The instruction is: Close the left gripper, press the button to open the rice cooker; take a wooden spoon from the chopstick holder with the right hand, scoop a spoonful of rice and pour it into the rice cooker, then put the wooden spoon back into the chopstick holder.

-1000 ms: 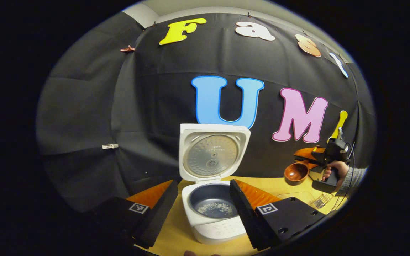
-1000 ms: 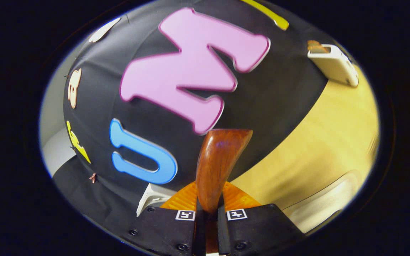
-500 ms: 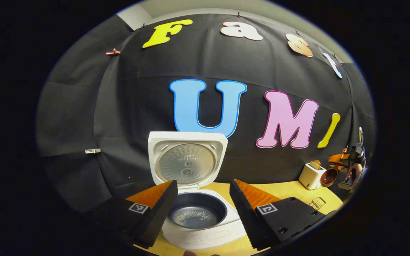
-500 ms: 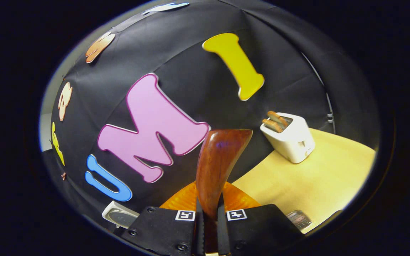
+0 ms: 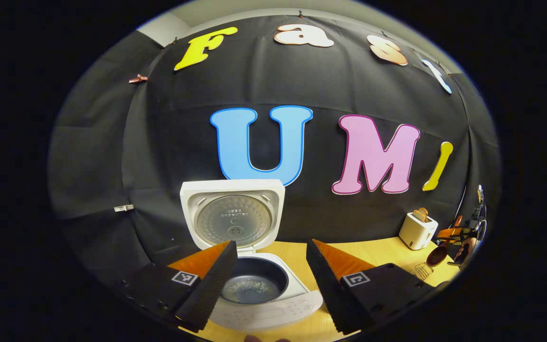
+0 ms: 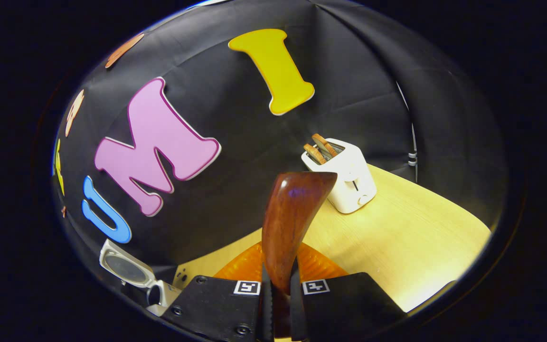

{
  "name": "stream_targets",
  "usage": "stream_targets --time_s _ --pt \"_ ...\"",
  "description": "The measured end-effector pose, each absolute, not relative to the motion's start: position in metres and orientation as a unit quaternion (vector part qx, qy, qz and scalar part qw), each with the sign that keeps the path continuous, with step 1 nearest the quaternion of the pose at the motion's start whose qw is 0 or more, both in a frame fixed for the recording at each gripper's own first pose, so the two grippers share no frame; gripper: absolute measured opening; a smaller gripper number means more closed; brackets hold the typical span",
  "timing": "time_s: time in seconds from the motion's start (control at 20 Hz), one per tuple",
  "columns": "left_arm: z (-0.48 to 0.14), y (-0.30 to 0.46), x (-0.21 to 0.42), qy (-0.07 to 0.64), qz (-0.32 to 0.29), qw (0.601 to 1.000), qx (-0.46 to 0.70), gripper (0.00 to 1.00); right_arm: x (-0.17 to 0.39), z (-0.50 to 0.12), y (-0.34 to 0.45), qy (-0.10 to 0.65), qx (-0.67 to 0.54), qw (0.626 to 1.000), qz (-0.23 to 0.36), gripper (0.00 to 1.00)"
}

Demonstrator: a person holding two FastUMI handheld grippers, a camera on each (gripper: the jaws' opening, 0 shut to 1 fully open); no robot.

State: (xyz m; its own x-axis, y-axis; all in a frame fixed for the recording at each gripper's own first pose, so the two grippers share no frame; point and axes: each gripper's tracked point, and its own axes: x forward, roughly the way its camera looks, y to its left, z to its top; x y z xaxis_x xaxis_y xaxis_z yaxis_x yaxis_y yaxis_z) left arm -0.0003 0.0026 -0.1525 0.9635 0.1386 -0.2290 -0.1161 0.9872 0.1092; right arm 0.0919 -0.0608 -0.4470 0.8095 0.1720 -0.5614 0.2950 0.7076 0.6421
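Two grippers are mine, and in one second my right gripper (image 6: 276,289) has carried the wooden spoon (image 6: 288,223) away from the rice cooker (image 5: 254,285). In the left gripper view that hand was at right of centre, level with the lid; now it sits small at the far right edge, just past the toaster (image 5: 417,231) and above a wire chopstick holder (image 5: 421,270). The right fingers are closed tight on the spoon's handle, its bowl rising at frame centre in the right gripper view. My left gripper (image 5: 271,285) hangs with its fingers spread wide, grasping nothing, the cooker low between them, lid (image 5: 233,213) up, a thin scatter of rice (image 5: 249,286) in the pot. I judge the pour done; what remains is seating the spoon back in the holder.
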Motion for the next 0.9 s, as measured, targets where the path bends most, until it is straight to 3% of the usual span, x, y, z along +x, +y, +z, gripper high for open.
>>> stream_targets --time_s 0.6,0.85,0.9 --pt "-0.151 -0.029 -0.002 0.135 0.096 0.985 0.038 0.94 0.074 -0.518 -0.024 0.371 0.339 0.864 0.032 0.2" --pt "-0.154 -0.025 -0.003 0.136 0.098 0.985 0.032 0.94 0.072 -0.524 -0.023 0.383 0.345 0.857 0.027 0.31" --pt "-0.152 -0.024 -0.002 0.133 0.096 0.986 0.033 0.95 0.074 -0.523 -0.027 0.38 0.343 0.858 0.02 0.2"
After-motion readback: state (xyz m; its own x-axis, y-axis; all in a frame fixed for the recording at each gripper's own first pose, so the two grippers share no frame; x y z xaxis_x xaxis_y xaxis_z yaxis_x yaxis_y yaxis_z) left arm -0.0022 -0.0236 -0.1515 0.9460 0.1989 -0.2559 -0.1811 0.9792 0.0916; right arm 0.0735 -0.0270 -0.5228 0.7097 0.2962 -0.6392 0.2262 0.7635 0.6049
